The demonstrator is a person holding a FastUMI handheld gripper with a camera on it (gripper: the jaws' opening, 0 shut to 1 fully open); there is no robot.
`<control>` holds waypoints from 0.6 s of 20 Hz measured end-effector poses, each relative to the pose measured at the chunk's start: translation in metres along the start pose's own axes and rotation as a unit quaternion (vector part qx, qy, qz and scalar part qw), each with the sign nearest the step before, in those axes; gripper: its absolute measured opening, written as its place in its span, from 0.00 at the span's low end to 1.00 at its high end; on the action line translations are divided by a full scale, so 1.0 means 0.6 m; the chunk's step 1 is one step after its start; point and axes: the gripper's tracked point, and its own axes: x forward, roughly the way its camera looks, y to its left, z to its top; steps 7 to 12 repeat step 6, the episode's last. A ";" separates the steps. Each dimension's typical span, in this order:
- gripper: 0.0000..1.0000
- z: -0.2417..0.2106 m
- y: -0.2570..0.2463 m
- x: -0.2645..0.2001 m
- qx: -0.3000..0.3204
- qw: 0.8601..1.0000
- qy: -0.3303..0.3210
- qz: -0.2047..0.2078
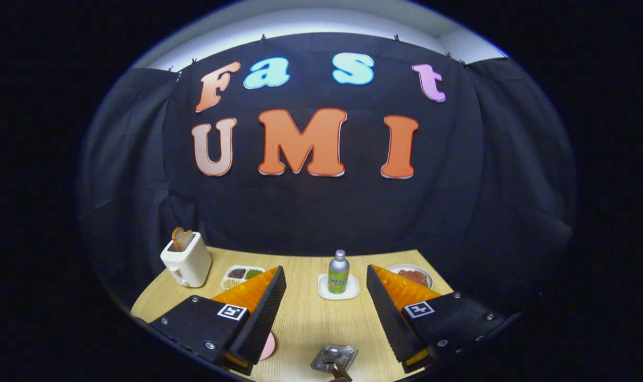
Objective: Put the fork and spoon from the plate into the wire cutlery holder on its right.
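Plate [333, 358] of metal, seemingly with cutlery on it, lay low between the wide-open, empty jaws of the gripper [326, 313] on the wooden surface [305, 318]; beyond them a bottle [338, 272] stood on a coaster [338, 290], a toaster [186, 260] ahead-left

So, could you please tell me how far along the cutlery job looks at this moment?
Nothing looks done yet. The gripper is open with nothing between its fingers, held above the wooden table. A small metal tray with a utensil on it lies near the fingers' base; I cannot tell which utensil. Beyond the fingers stands a bottle on a coaster. All picking and placing into the holder is left.
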 end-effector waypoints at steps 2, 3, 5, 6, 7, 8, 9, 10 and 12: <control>0.92 0.044 0.013 -0.018 -0.009 0.999 -0.044 0.010; 0.92 0.062 0.020 -0.026 -0.011 0.998 -0.061 0.016; 0.92 0.086 0.028 -0.037 -0.008 0.996 -0.080 0.023; 0.93 0.092 0.034 -0.039 -0.001 0.996 -0.084 0.028; 0.93 0.092 0.034 -0.039 -0.001 0.996 -0.084 0.028; 0.93 0.092 0.034 -0.039 -0.001 0.996 -0.084 0.028; 0.93 0.092 0.034 -0.039 -0.001 0.996 -0.084 0.028; 0.93 0.092 0.034 -0.039 -0.001 0.996 -0.084 0.028; 0.93 0.092 0.034 -0.039 -0.001 0.996 -0.084 0.028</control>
